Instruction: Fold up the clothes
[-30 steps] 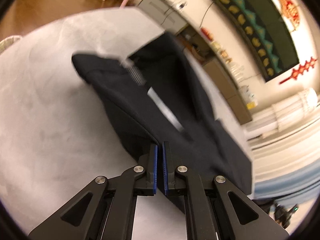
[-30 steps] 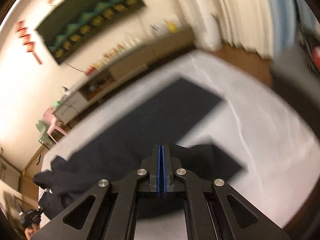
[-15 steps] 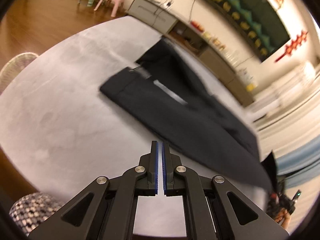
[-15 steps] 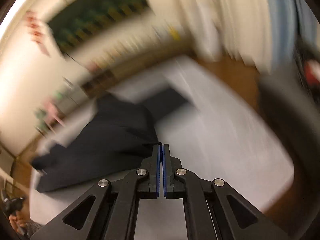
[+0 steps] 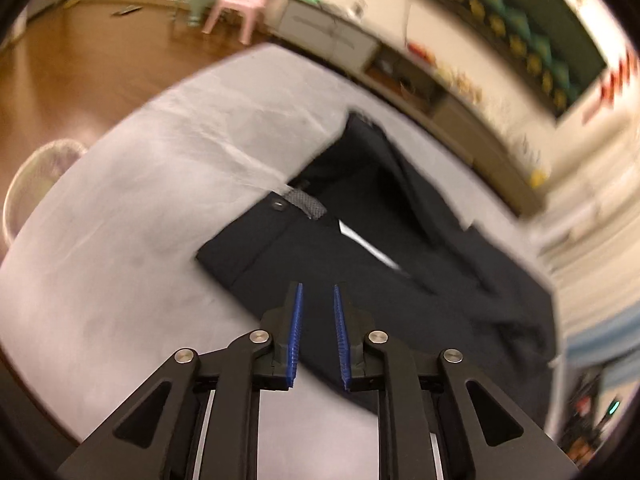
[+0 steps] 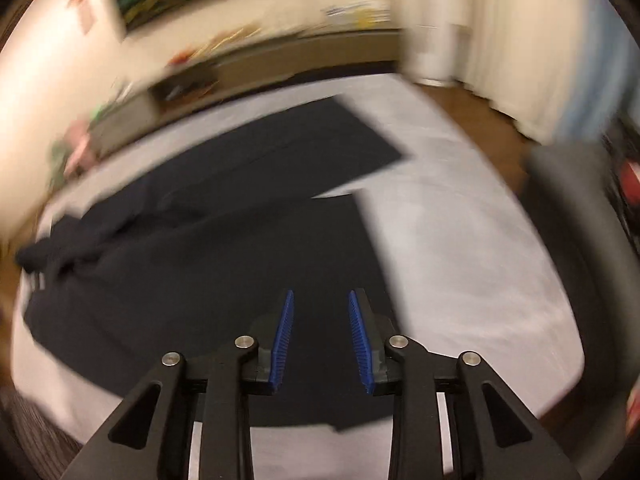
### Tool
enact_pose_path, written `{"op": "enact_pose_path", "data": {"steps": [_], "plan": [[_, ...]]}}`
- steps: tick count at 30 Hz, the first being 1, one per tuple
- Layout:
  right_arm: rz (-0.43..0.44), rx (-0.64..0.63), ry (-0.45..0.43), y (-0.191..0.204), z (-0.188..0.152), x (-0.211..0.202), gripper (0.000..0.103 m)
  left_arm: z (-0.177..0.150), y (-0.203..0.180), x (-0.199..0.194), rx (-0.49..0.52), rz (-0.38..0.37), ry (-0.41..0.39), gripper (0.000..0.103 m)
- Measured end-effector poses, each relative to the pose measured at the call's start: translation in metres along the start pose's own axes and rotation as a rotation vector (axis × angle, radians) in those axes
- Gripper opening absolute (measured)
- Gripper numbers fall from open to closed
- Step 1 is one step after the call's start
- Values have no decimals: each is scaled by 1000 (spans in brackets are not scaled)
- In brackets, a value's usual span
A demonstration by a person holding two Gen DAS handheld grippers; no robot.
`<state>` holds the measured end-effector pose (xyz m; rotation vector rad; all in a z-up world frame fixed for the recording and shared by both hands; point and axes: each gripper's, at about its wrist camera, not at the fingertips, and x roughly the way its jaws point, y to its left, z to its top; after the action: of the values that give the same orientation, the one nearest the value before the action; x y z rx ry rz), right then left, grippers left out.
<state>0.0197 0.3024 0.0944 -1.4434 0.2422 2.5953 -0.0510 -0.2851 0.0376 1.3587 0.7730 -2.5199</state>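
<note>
Left wrist: tongs (image 5: pixel 317 292) parted above trousers (image 5: pixel 400 280) | right tongs (image 6: pixel 320 298) parted

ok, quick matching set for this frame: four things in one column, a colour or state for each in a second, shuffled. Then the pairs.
Things
1. left gripper
2. trousers
3. plastic chair
4. table cover

Colour or state
A. pink
B. black, lying spread on the table
C. open, nothing between the pads
D. light grey

Pairs: 1-C, 2-B, 3-A, 4-D

The right gripper matches C too: open above the trousers, gripping nothing.
</note>
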Motion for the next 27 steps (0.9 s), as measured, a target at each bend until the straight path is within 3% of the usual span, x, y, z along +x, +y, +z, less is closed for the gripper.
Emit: {"op": "enact_pose_path", "data": {"steps": [4, 6, 9, 12, 16, 17, 18, 21, 24, 27], "plan": [[-33, -186, 123, 44, 3, 64, 32, 0, -24, 51, 155, 83, 80, 16], [-73, -217, 184, 41, 2, 87, 32, -4, -32, 71, 224, 129, 116, 16], [-113, -196, 221, 10, 0, 96, 33, -16, -25, 78, 251, 158, 143, 19], [-295, -184, 248, -38, 1, 91, 33, -20, -12, 71, 223, 169, 151, 17], [-718, -138, 283, -127, -6, 84, 33, -21, 0, 67, 189, 180, 156, 7], [-765, -113, 283, -143, -8, 77, 33, -21, 2, 66, 181, 182, 156, 6], [-750, -82, 265, -150, -9, 68, 33, -21, 4, 65, 173, 185, 157, 6], [-596, -30, 175, -141, -5, 41, 33, -21, 11, 62, 148, 192, 160, 6], [-351, -29, 107, -106, 8, 32, 36, -22, 14, 60, 154, 231, 158, 7], [-129, 16, 88, -85, 18, 35, 36, -20, -1, 52, 133, 176, 144, 7]]}}
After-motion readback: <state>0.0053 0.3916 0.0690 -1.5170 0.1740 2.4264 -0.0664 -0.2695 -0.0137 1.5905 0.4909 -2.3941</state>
